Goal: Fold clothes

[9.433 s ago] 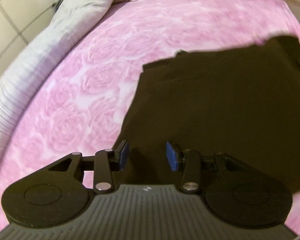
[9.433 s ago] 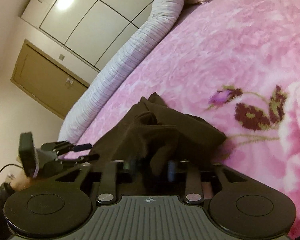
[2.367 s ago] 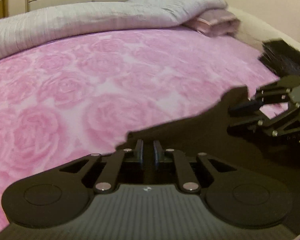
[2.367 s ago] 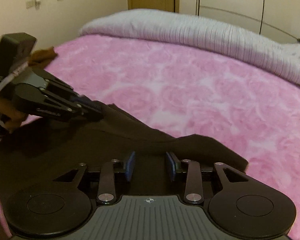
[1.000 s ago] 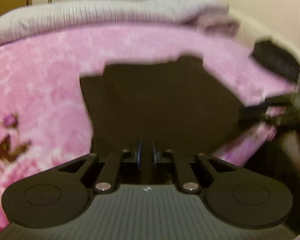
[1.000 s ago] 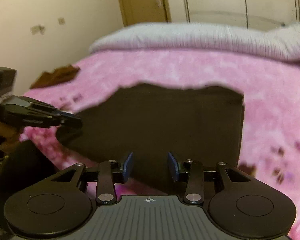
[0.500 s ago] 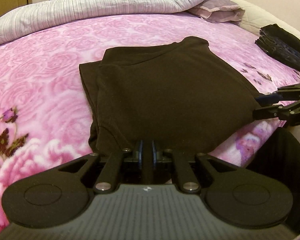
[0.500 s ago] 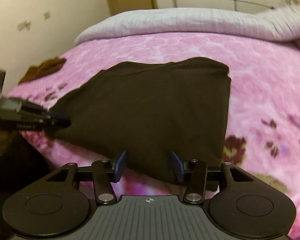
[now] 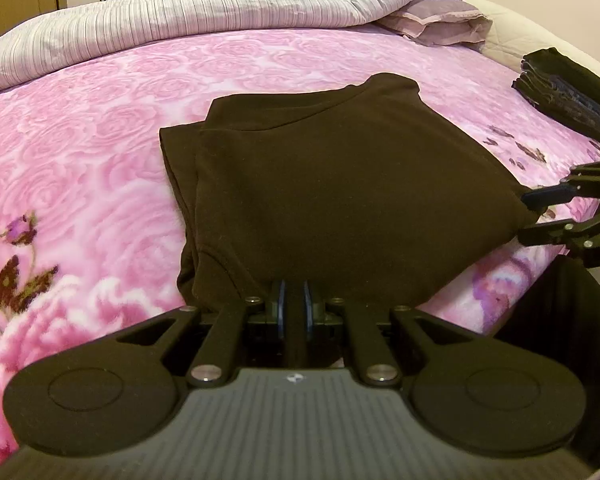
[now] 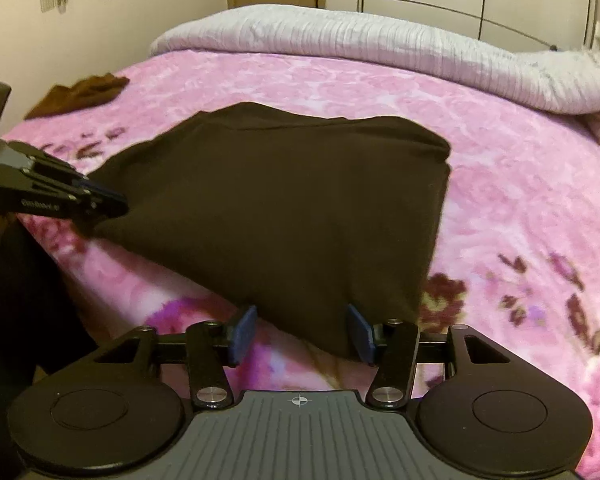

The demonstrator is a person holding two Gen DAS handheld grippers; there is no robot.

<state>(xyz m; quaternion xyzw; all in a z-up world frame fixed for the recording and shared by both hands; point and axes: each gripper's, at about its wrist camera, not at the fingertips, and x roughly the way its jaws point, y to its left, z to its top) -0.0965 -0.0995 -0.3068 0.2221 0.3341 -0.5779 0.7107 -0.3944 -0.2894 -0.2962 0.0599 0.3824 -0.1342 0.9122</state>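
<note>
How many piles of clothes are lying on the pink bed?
3: the dark brown shirt lies in the middle, a folded dark stack lies at the far right edge, and a crumpled brown garment lies at the far left. More may be hidden.

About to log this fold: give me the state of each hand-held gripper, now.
Left hand-held gripper: closed on the near edge of the dark brown shirt.
Right hand-held gripper: open, shirt corner between its fingers, not clamped.

We see a dark brown shirt lying folded flat on the pink rose-patterned bed, its layered edges showing at 9 o'clock in the left wrist view, the near hem reaching toward 6 o'clock.
</note>
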